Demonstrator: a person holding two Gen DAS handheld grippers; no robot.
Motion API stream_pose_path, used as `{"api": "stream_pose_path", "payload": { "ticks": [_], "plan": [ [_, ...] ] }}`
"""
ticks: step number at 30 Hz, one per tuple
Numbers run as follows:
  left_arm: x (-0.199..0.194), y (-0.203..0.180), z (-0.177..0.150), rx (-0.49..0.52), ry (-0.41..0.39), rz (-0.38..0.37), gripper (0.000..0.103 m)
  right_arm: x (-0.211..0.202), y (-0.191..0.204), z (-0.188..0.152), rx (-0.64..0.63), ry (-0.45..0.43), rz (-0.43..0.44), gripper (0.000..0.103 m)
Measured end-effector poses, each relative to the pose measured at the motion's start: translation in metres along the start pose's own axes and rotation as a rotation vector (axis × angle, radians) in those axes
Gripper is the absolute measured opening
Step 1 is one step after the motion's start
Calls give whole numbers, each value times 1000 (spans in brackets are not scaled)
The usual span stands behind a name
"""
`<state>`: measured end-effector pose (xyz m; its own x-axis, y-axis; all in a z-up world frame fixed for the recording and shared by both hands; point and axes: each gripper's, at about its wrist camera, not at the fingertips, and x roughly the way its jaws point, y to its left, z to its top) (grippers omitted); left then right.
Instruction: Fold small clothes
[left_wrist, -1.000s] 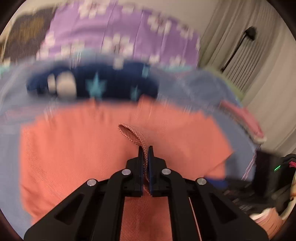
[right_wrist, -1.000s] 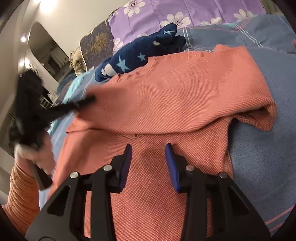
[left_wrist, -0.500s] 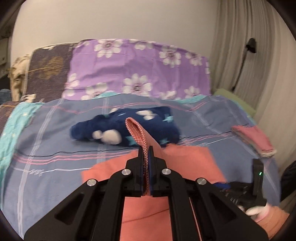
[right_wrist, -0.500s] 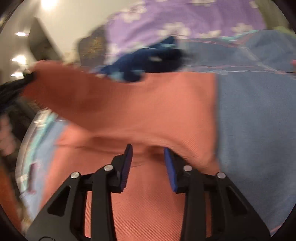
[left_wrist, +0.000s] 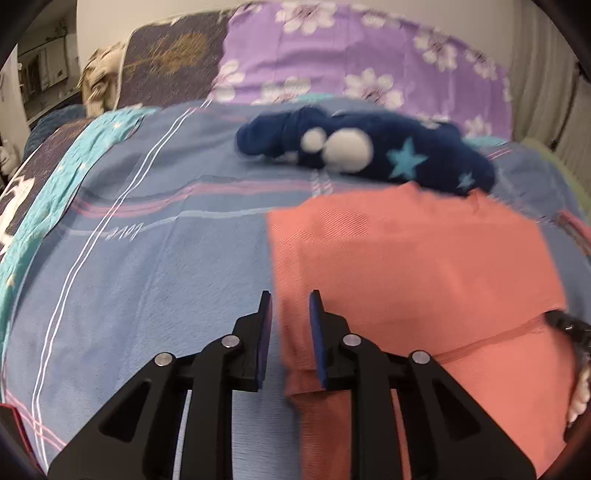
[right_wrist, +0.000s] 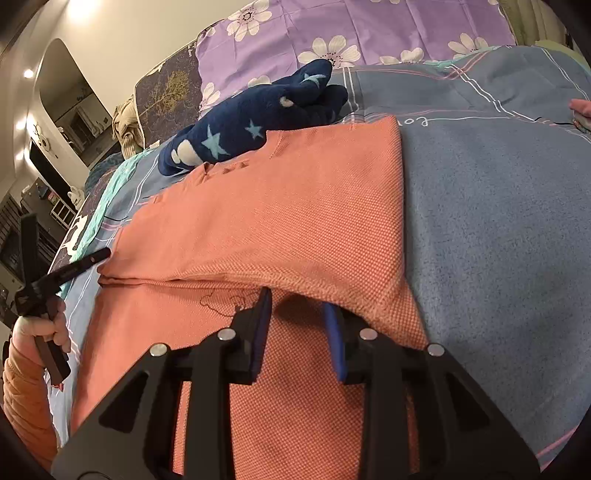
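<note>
An orange knit garment (left_wrist: 406, 266) lies on the blue plaid bedspread (left_wrist: 147, 277), its top part folded down over the lower part (right_wrist: 295, 206). My left gripper (left_wrist: 290, 306) hangs low over the garment's left edge. Its jaws are opening, with the cloth edge lying loose between them and no pad pressing on it. My right gripper (right_wrist: 297, 306) is at the fold's lower edge, jaws opening. The fold drapes over its right fingertip and nothing is pinched. The left gripper's fingertips (right_wrist: 99, 254) show at the garment's left corner in the right wrist view.
A navy garment with light-blue stars (left_wrist: 369, 151) lies bunched just behind the orange one (right_wrist: 255, 122). Purple flowered pillows (right_wrist: 332, 29) and a dark tree-print pillow (left_wrist: 170, 62) line the head of the bed. A folded pink cloth (right_wrist: 581, 110) sits at the far right.
The left gripper, shut on a cloth loop before, swung left and down, let the cloth go and opened. The folded top part now lies flat. The right gripper stayed put.
</note>
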<state>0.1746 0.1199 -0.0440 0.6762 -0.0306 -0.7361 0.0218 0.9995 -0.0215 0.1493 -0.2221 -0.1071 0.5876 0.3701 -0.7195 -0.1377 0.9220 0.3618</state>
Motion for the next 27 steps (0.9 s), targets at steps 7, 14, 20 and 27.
{"api": "stream_pose_path", "payload": {
  "ticks": [7,14,20,27],
  "plan": [
    [30,-36,-17,93,64,-43,38,-34,22,14,-83,-85,35,29],
    [29,-38,-26,94,27,-25,42,1,-19,8,-31,-10,-119,22],
    [18,-41,-27,102,19,-5,47,-14,-5,1,-70,-34,-169,22],
    [-43,-17,-83,138,27,-84,59,-65,-17,-39,-89,-24,-99,30]
  ]
}}
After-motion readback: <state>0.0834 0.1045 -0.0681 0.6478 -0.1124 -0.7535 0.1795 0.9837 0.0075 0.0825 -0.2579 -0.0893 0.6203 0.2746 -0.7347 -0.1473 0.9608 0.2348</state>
